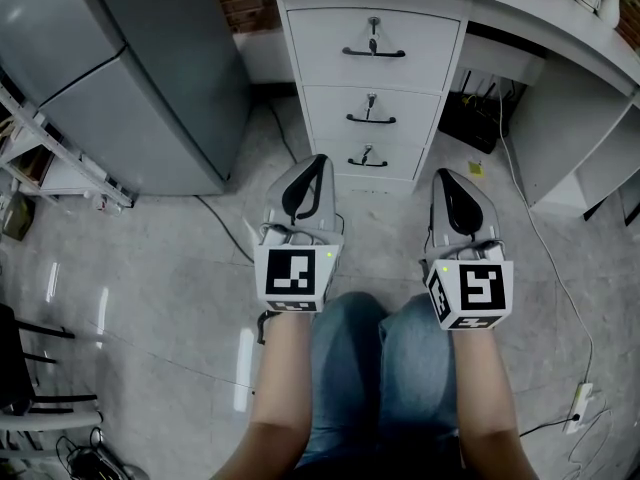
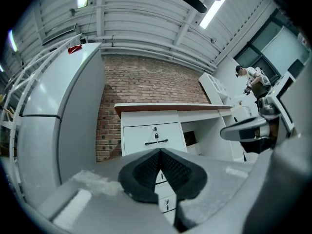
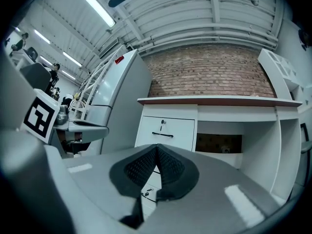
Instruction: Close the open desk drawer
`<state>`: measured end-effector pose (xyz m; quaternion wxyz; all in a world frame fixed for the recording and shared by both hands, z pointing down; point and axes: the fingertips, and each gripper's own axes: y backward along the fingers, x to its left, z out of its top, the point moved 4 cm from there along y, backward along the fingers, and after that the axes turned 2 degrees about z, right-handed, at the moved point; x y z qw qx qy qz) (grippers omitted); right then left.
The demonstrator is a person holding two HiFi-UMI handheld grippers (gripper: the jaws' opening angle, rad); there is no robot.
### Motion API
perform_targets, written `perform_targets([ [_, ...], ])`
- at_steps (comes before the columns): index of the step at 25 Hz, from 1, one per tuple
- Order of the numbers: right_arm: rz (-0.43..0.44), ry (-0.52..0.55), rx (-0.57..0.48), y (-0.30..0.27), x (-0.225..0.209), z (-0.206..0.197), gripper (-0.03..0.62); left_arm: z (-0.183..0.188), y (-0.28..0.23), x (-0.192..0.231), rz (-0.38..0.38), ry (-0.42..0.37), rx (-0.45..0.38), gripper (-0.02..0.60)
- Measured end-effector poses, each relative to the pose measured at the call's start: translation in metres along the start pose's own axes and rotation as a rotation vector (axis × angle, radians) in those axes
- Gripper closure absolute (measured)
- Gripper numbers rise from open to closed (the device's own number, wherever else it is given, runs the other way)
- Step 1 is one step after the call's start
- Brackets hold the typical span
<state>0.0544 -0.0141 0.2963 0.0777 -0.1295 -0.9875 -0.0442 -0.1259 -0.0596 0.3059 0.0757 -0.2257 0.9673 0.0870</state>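
Note:
A white desk pedestal (image 1: 375,93) with three drawers stands ahead of me, each drawer with a black handle and a key. From the head view their fronts look level with one another. The top drawer (image 2: 152,138) also shows in the left gripper view and in the right gripper view (image 3: 165,130). My left gripper (image 1: 318,160) hangs short of the bottom drawer (image 1: 368,158), shut and empty. My right gripper (image 1: 447,174) is beside it, just right of the pedestal, also shut with nothing between its pads. Neither touches the desk.
A tall grey cabinet (image 1: 130,78) stands at the left with a white rack (image 1: 50,163) beside it. Under the desk top (image 1: 560,28) sits a black box (image 1: 480,118) with cables. A power strip (image 1: 580,403) lies on the floor at the right.

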Motion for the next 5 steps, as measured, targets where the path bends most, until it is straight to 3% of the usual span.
perform_targets([
  [5, 0.002, 0.004, -0.017, 0.0007, -0.0012, -0.0013, 0.597, 0.0072, 0.0027, -0.0038, -0.004, 0.02, -0.037, 0.582],
])
